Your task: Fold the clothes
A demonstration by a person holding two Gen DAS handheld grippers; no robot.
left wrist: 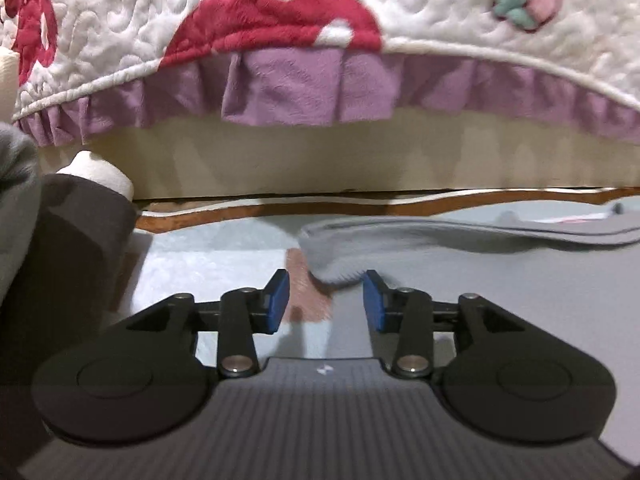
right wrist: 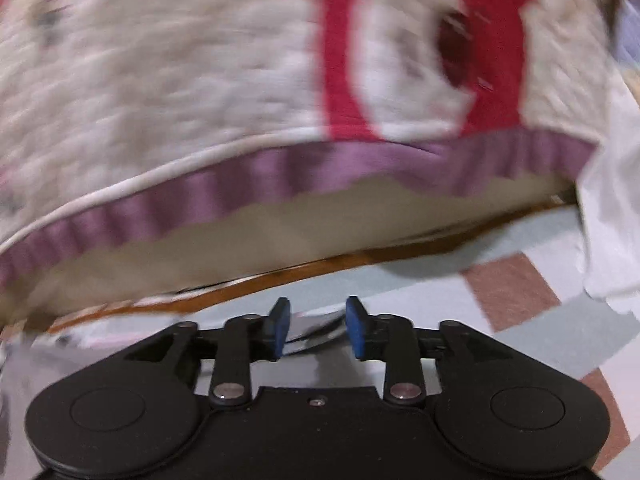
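left tool (left wrist: 326, 300) open – grey garment (left wrist: 460, 236) edge ahead | right tool (right wrist: 318, 328) open

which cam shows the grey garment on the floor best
The left wrist view. The grey garment lies spread on the floor just beyond the open left gripper, its edge sharp. The right wrist view is motion-blurred; between the open right gripper fingers only an unclear grey patch shows.

Grey garment (left wrist: 460, 236): lay flat and spread across the floor, ribbed hem edge nearest, slightly rumpled; soft knit, blurred at far end.
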